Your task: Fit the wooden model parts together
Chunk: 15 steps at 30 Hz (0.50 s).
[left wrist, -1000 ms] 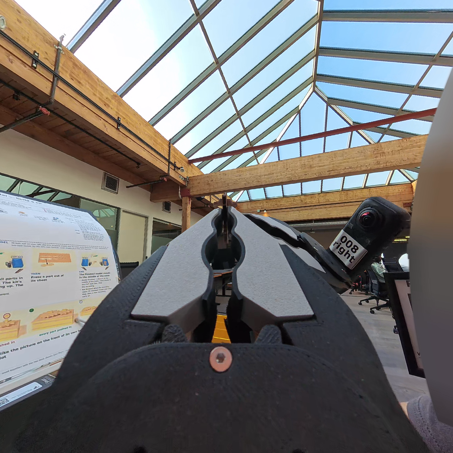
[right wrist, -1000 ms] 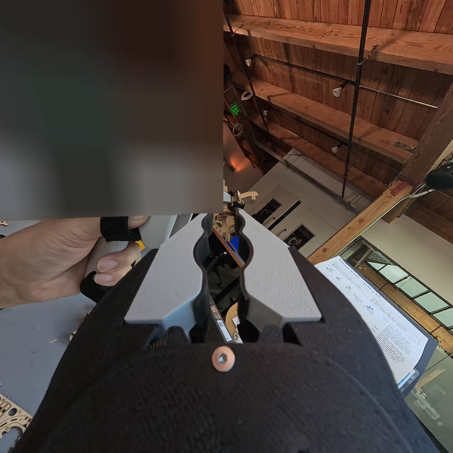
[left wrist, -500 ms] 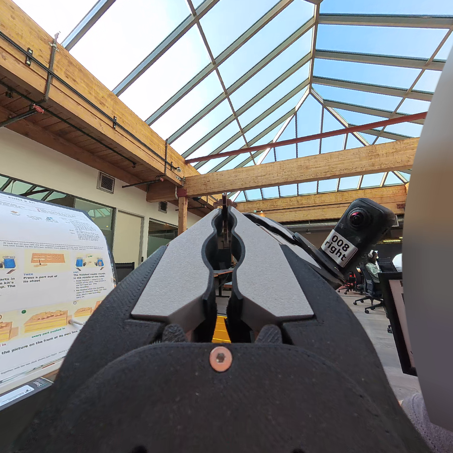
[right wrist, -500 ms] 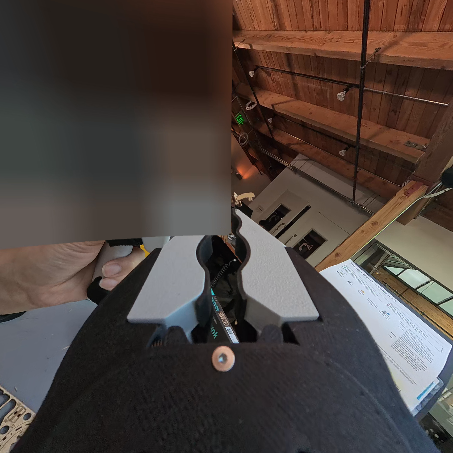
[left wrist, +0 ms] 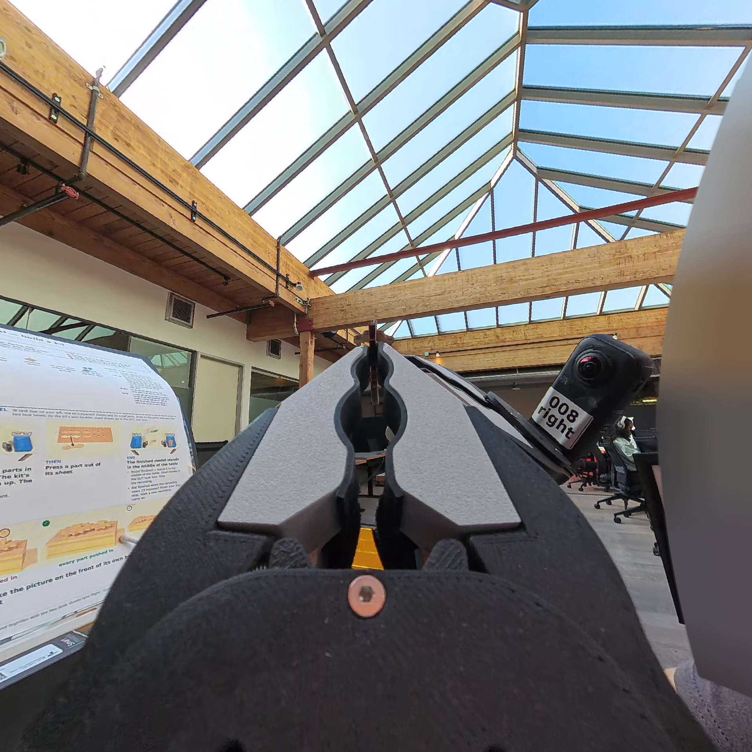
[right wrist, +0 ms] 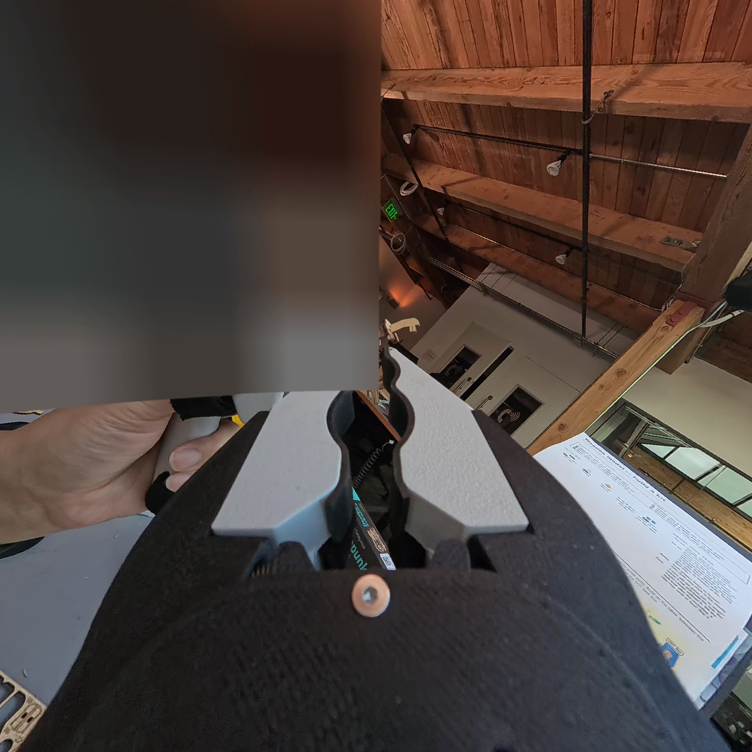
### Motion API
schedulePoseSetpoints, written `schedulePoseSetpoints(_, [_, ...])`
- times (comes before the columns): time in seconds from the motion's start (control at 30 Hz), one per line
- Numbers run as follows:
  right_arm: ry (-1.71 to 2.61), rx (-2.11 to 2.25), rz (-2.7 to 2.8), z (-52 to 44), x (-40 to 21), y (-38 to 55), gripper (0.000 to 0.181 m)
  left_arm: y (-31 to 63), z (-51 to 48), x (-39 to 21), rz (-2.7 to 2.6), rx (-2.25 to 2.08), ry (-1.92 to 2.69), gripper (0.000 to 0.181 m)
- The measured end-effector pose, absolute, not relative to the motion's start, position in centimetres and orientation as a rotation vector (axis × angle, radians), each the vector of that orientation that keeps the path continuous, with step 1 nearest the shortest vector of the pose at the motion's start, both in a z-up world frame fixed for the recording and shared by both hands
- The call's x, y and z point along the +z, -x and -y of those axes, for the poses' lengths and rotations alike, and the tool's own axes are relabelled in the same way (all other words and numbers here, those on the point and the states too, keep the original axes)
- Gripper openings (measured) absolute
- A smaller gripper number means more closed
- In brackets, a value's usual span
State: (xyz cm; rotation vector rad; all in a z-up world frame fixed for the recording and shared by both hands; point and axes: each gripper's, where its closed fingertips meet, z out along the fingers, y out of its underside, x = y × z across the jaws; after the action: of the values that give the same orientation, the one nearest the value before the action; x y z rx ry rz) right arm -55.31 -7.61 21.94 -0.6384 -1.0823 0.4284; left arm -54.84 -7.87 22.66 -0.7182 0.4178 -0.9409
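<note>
- Overhead, a glass skylight with timber beams fills the left wrist view, while a plank ceiling is seen in the right wrist view; both grippers are tilted upward, well above the grey table (right wrist: 49,578).
- A printed instruction sheet (left wrist: 81,468) is propped at the left of the left wrist view.
- The left gripper (left wrist: 374,350) is seen with its jaws drawn nearly together on a thin dark wooden part (left wrist: 373,374), held edge-on, its long axis running up along the fingers and its top poking out past the tips.
- The right gripper (right wrist: 386,354) is shown narrowly closed at the tips; a pale wooden piece (right wrist: 401,325) stands just above them and is probably pinched there, though the left finger's tip is hidden by the blurred patch, so the grip cannot be confirmed.
- In the left wrist view, the right gripper's camera body (left wrist: 586,390) is seen to the right of the left fingers, so the two tools are judged to be converging tip to tip.
- The coming move is judged to turn on this: the dark part's edge must be lined up with the pale piece above the right tips.
- A cut-out parts sheet (right wrist: 16,716) lies at the table's lower left corner, well apart from both grippers.
- A hand (right wrist: 81,468) is wrapped around a grey handle.
</note>
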Motion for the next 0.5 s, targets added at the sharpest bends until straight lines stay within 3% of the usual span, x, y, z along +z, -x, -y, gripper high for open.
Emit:
schedulePoseSetpoints(0.03, [0.637,0.429,1.083,7.65,21.91,55.34,0.008,54.87,7.9,22.67,-0.417,-0.936,0.716,0.0])
schedulePoseSetpoints(0.5, [0.525,0.186,1.067,8.2,21.87,55.23,0.007,54.66,8.43,22.69,-0.457,-0.84,0.707,0.0])
